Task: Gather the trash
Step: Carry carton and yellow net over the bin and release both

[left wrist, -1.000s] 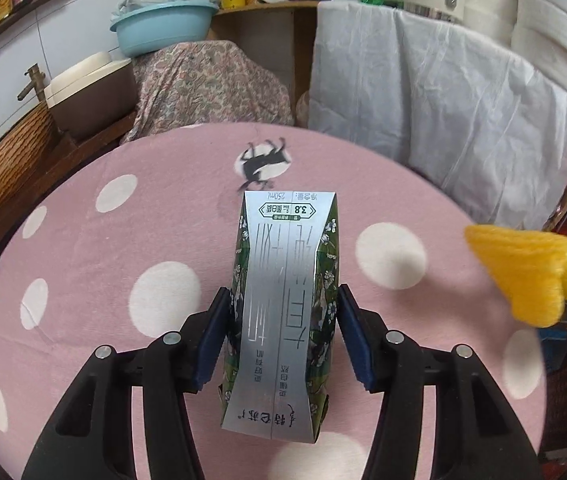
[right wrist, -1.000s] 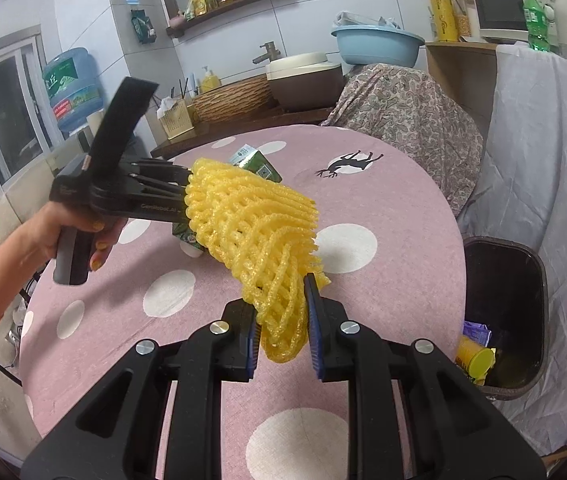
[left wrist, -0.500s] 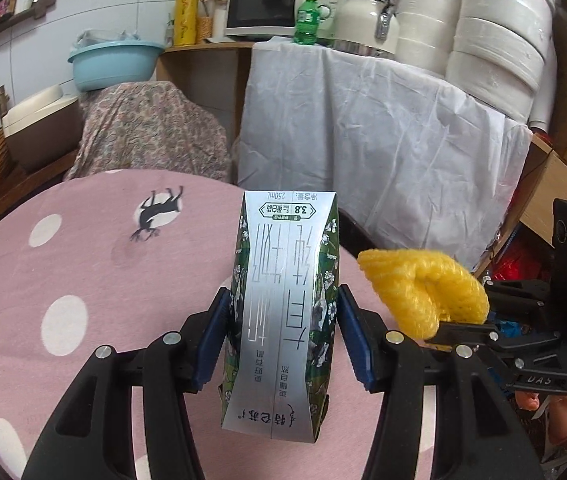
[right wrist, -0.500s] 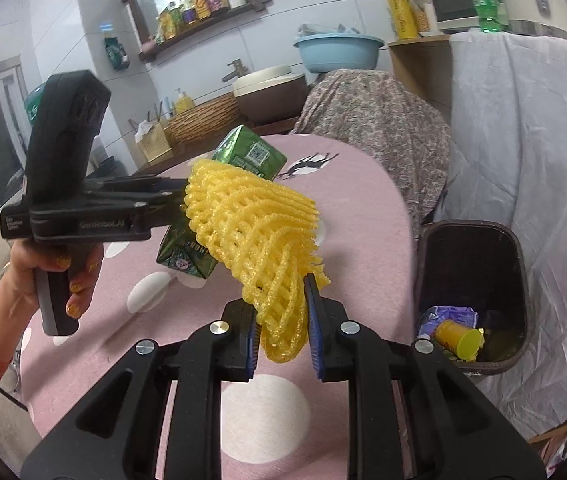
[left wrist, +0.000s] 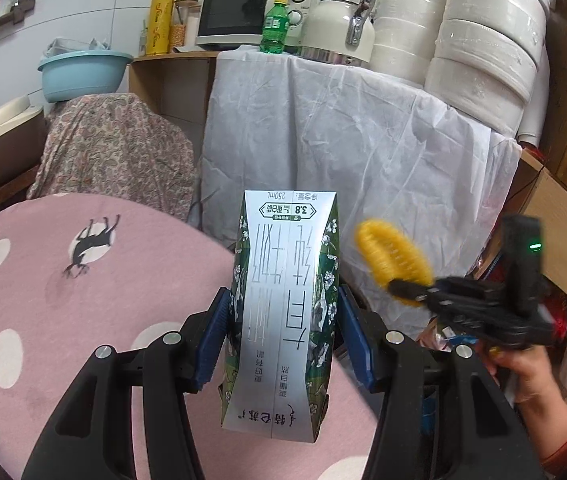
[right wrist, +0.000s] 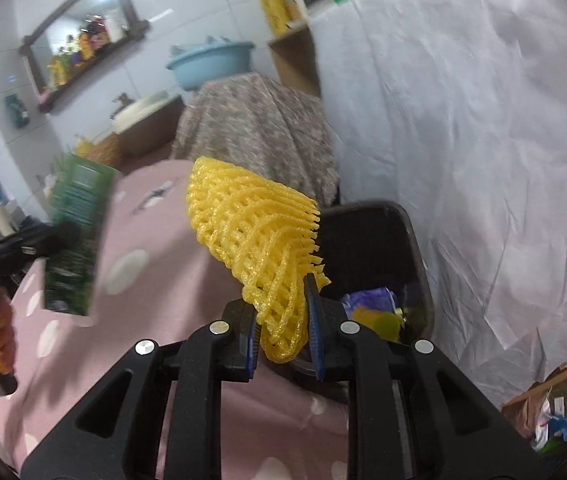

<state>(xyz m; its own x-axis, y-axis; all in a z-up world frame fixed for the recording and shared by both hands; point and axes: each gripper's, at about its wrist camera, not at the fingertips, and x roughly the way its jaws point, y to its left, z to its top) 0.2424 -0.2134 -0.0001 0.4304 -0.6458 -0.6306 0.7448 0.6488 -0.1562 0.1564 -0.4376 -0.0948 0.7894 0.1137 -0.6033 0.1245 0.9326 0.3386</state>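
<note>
Plainly both tools are loaded. Left gripper (left wrist: 283, 322) has its blue pads pressed on the two narrow sides of a green-and-silver milk carton (left wrist: 285, 312), held lengthwise along the fingers, printed end pointing away, up off the pink dotted tablecloth (left wrist: 83, 280). Right gripper (right wrist: 281, 330) is nearly closed, pinching the lower folded end of a yellow foam fruit net (right wrist: 255, 248); the rest of the net fans out above and ahead of the jaws. Dark trash bin (right wrist: 411, 232) stands on the floor just off the table edge, against the white draped sheet (right wrist: 463, 120); some wrappers and something yellow lie inside it. From the right wrist view the net hangs in line with the bin mouth, though whether it is truly over the opening I cannot tell. Handling notes, as judgement: the net looks very light, soft and springy, so it should give under the pads and may cling to them when the jaws part; a pinch at the bunched end, as now, seems the sound hold. The carton looks light and probably empty, with thin walls that would dent under a hard squeeze; its foil face looks slick, so gripping across the narrow sides near the middle suits it. The bin mouth appears wide enough for either item, the long carton best dropped end first. Right view is blurred, so finer detail in the bin is uncertain.
</note>
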